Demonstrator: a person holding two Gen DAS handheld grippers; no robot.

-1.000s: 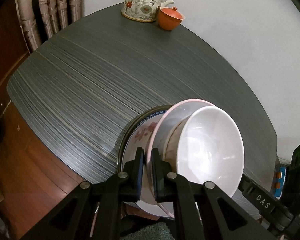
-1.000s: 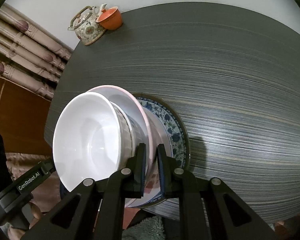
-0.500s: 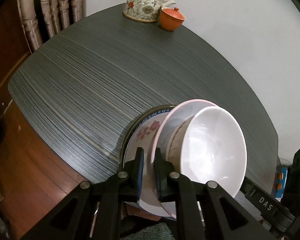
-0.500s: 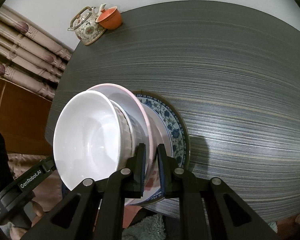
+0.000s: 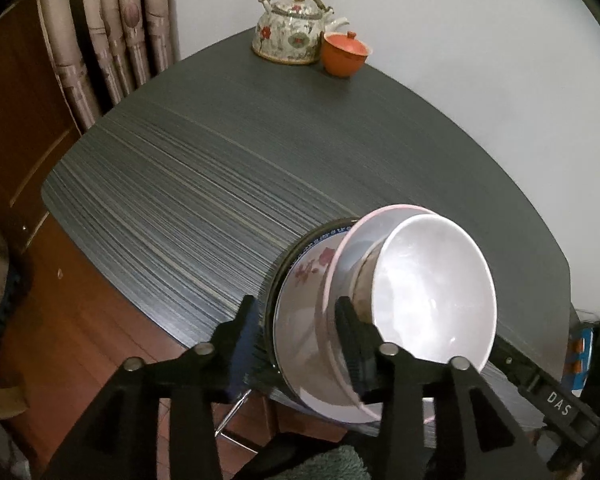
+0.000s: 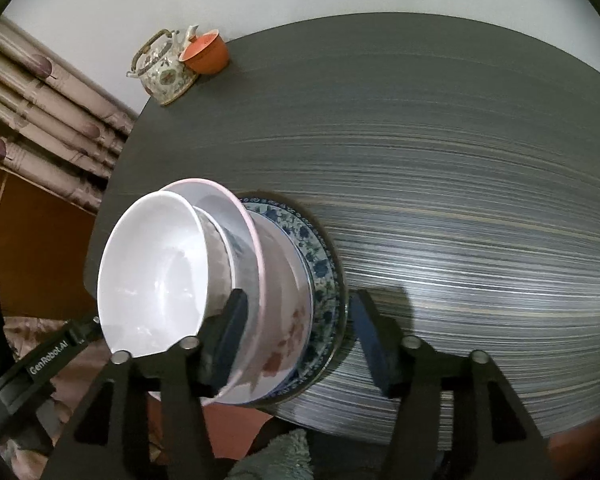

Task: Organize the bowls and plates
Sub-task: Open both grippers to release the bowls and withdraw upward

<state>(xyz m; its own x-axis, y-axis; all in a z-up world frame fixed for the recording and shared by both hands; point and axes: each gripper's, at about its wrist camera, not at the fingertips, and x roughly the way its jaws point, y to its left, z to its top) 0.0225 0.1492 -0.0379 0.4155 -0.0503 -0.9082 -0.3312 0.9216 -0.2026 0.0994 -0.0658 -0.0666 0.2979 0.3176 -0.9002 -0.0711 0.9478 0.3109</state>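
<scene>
A stack of dishes stands at the near edge of the dark striped table (image 5: 228,184): a blue-patterned plate (image 6: 320,272) at the bottom, a white plate with red flowers (image 5: 304,296), a pink-rimmed plate (image 5: 340,264) and a white bowl (image 5: 432,292) on top. The bowl also shows in the right wrist view (image 6: 156,276). My left gripper (image 5: 296,340) is open, its fingers on either side of the stack's rim. My right gripper (image 6: 300,332) is open too, its fingers apart around the opposite rim. Neither pad visibly presses the dishes.
A floral teapot (image 5: 292,32) and an orange lidded cup (image 5: 344,54) stand at the table's far corner by the white wall. Curtains (image 5: 112,40) hang at the left. Wooden floor lies beside the table. A grey-green cloth (image 6: 276,456) lies below the grippers.
Both grippers were shut on the rims of the stacked plates and have opened wide. The stack now rests on the table.
</scene>
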